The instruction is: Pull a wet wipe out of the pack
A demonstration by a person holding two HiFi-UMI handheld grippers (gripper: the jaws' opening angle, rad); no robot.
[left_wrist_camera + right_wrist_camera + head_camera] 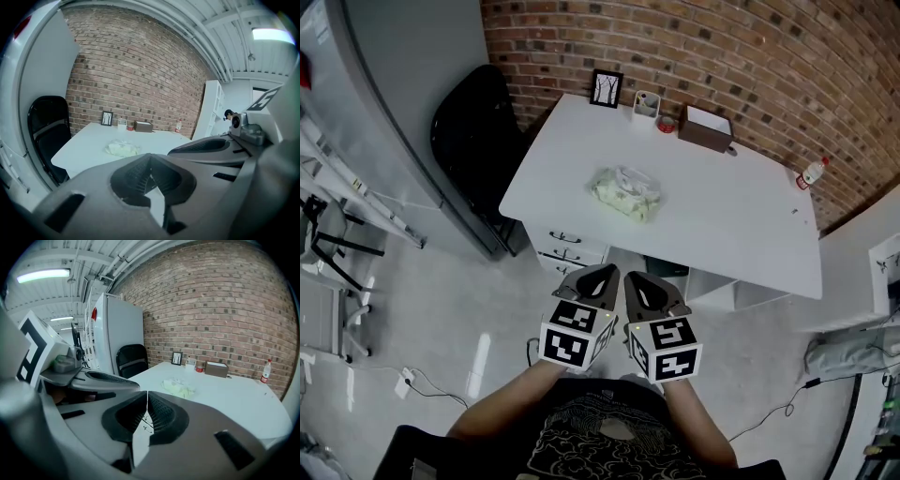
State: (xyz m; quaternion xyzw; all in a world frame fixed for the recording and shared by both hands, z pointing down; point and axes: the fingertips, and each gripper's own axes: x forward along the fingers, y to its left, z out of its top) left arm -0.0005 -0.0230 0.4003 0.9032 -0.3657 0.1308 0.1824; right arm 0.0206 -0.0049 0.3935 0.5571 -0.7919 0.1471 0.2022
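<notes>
The wet wipe pack (626, 192), pale green and crumpled, lies near the middle of the white table (741, 216). It shows small in the left gripper view (123, 148) and in the right gripper view (179, 387). Both grippers hang side by side over the floor, short of the table's front edge and well away from the pack. The left gripper (602, 274) has its jaws closed tip to tip on nothing (150, 154). The right gripper (635, 278) is likewise shut and empty (147, 391). A person's forearms hold them close to the body.
Along the table's far edge by the brick wall stand a small picture frame (606, 88), a cup (645, 105), a brown box (705, 128) and a bottle (811, 172). A black chair (473, 141) stands at the left end. Drawers (567, 248) sit under the front edge.
</notes>
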